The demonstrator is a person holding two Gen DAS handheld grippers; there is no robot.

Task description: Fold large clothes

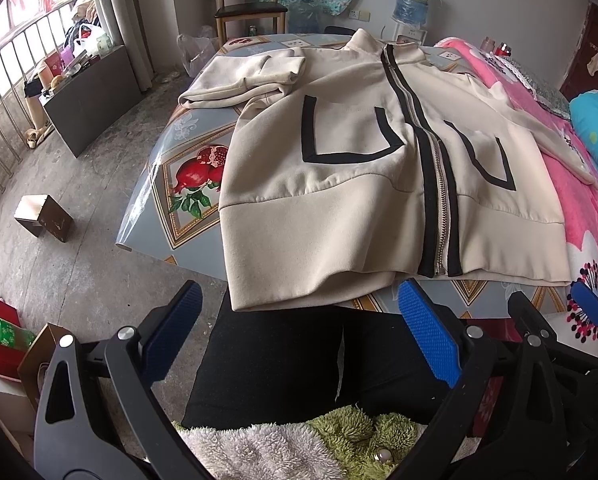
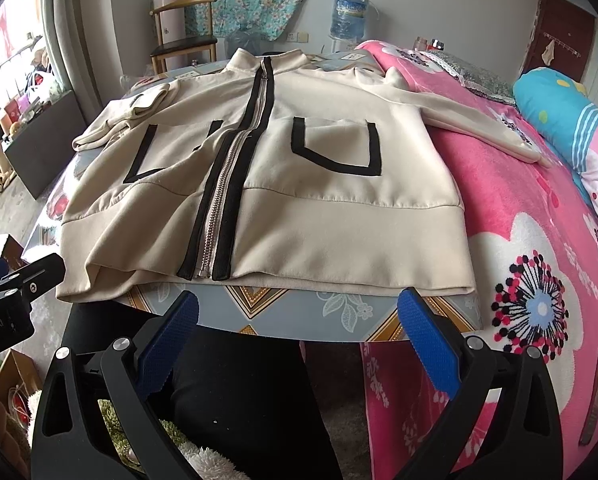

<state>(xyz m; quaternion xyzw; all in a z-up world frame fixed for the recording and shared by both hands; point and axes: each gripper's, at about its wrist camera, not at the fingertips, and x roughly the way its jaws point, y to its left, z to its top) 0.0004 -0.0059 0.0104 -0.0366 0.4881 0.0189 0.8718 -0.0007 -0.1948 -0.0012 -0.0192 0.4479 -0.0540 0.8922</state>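
- Left tongs [image 1: 299, 344] are spread wide and hold nothing; they hang below the near edge of the tabletop [image 1: 203, 176], above the person's dark trousers [image 1: 283, 364]
- Right tongs [image 2: 299, 344] are likewise spread and empty, short of the near tabletop edge, with the left unit just beside them
- Cream zip jacket [image 1: 339, 184] lies face up on the patterned tabletop, collar at the far end, hem [image 2: 339, 240] toward the onlooker; the hem's left corner overhangs the near edge
- Left sleeve [image 1: 243, 80] is already doubled back in a loose bundle by the shoulder; right sleeve [image 2: 471, 120] runs out straight onto the pink blanket [image 2: 539, 220] of the bed just beside the tabletop
- Zip [image 2: 223, 184] is closed and runs slightly slanted, with a ripple beside it near the left pocket trim [image 1: 339, 136]
- Step in hand, by judgement: the first grasp has not been made, so the folding is at an early stage
- Recommended: bring the right sleeve in across the chest first, pinching at the cuff and laying it flat so it matches the left
- Flatten the ripple beside the zip before folding, or it will be trapped as a crease
- For the hem fold, pinch both hem corners through both layers, one tong set per corner, and lift evenly
- Risk: the overhanging corner may drag the body off the smooth cover if only one side is lifted
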